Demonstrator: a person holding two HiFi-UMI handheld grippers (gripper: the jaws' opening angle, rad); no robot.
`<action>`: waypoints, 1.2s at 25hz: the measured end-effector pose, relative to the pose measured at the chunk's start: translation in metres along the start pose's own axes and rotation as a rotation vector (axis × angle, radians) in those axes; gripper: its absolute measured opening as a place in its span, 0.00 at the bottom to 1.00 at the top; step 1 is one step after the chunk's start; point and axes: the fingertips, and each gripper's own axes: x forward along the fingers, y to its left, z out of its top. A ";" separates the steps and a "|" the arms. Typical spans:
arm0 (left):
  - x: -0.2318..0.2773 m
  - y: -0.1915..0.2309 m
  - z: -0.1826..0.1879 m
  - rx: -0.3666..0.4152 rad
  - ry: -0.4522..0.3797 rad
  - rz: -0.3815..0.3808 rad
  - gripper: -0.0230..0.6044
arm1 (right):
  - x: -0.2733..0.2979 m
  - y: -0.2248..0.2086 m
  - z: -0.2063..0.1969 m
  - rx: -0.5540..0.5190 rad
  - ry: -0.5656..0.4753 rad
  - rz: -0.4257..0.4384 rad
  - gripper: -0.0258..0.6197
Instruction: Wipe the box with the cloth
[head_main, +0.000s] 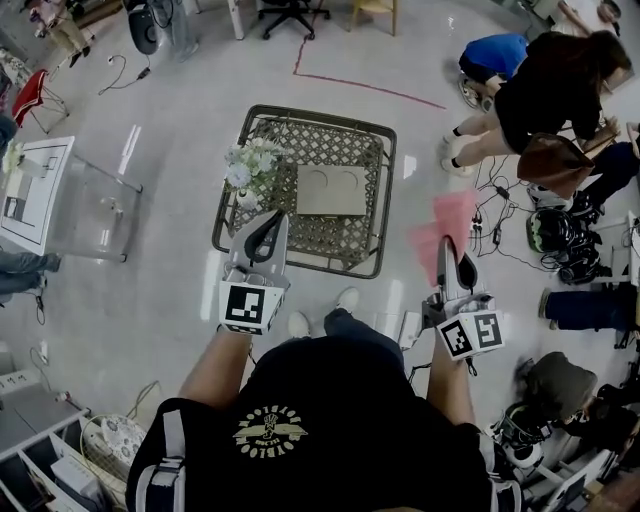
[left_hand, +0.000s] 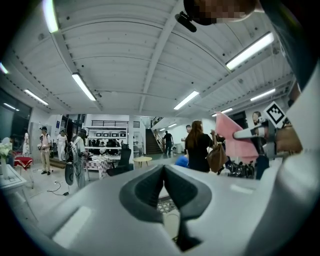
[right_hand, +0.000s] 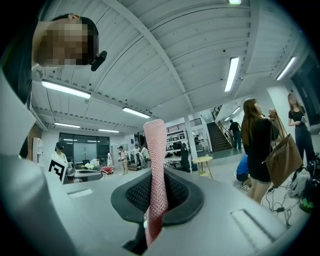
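cloth (right_hand: 155, 145) pinched in right gripper (right_hand: 156, 192), held forward.

Wicker table (head_main: 318, 134) with box (head_main: 332, 190), flowers (head_main: 254, 165)

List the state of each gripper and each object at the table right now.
left gripper: jaws together, holding nothing.
right gripper: shut on the cloth, held to the right of the table.
cloth: pink, pinched between the jaws, clear of the box.
box: lying flat on the table, untouched.
flowers: upright, left of the box.
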 end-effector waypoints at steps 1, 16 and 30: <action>0.007 -0.001 -0.001 -0.002 0.008 0.005 0.04 | 0.005 -0.008 0.000 0.001 0.006 0.003 0.07; 0.096 -0.019 0.013 0.018 0.031 0.128 0.04 | 0.073 -0.097 -0.005 0.087 0.027 0.155 0.07; 0.087 0.017 0.010 0.031 0.060 0.264 0.04 | 0.151 -0.061 -0.031 0.171 0.091 0.366 0.07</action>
